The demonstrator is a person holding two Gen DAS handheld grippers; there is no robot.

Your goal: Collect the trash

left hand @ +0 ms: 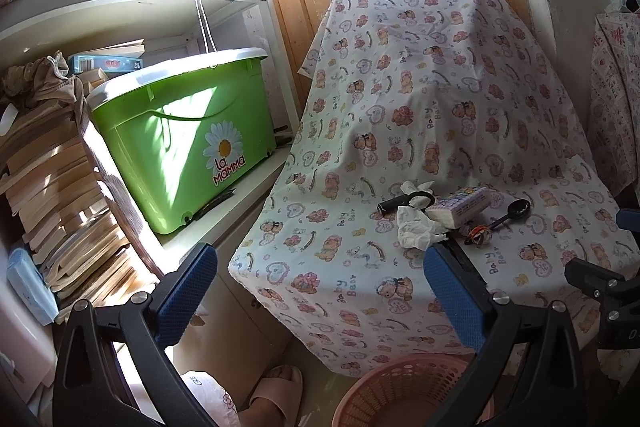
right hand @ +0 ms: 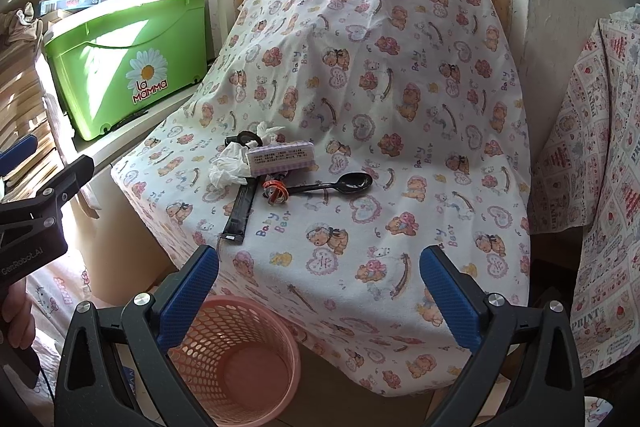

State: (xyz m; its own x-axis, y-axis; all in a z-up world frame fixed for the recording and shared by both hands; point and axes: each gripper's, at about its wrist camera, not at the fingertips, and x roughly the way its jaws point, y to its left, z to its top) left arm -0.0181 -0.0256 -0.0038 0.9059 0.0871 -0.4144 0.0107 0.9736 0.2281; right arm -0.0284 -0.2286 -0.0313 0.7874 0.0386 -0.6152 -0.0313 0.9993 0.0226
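Right wrist view: right gripper point(right hand: 319, 269) with fingers spread wide, empty, hovering off the front edge of the cloth-draped surface point(right hand: 400, 87). Left gripper point(left hand: 320, 279) likewise spread and empty, to the left of the heap. Trash sits in one small cluster near the surface's front-left corner: crumpled tissue point(right hand: 229, 167), a small printed box point(right hand: 280, 155) resting partly on it, a black strap-like strip point(right hand: 241, 211) running toward the edge, a scrap of red-and-white wrapper point(right hand: 277, 191), and a black plastic spoon point(right hand: 340, 185) with its handle meeting the wrapper. Pink mesh basket point(right hand: 240, 359) stands on the floor below the front edge, seemingly empty, just under the right gripper's left finger. Judged risks: items touch and overlap, so a pinch on the tissue may drag the box or roll the spoon; the strip's end lies close to the edge and could slide off, missing the basket; the loose cloth may bunch between the fingers and pull the whole heap. Room: wide bare cloth to the right and behind the cluster, good for approach from above or the right. Left side tighter, with the green tub point(right hand: 128, 63) on a shelf and the other gripper nearby. Basket mouth is open and unobstructed.
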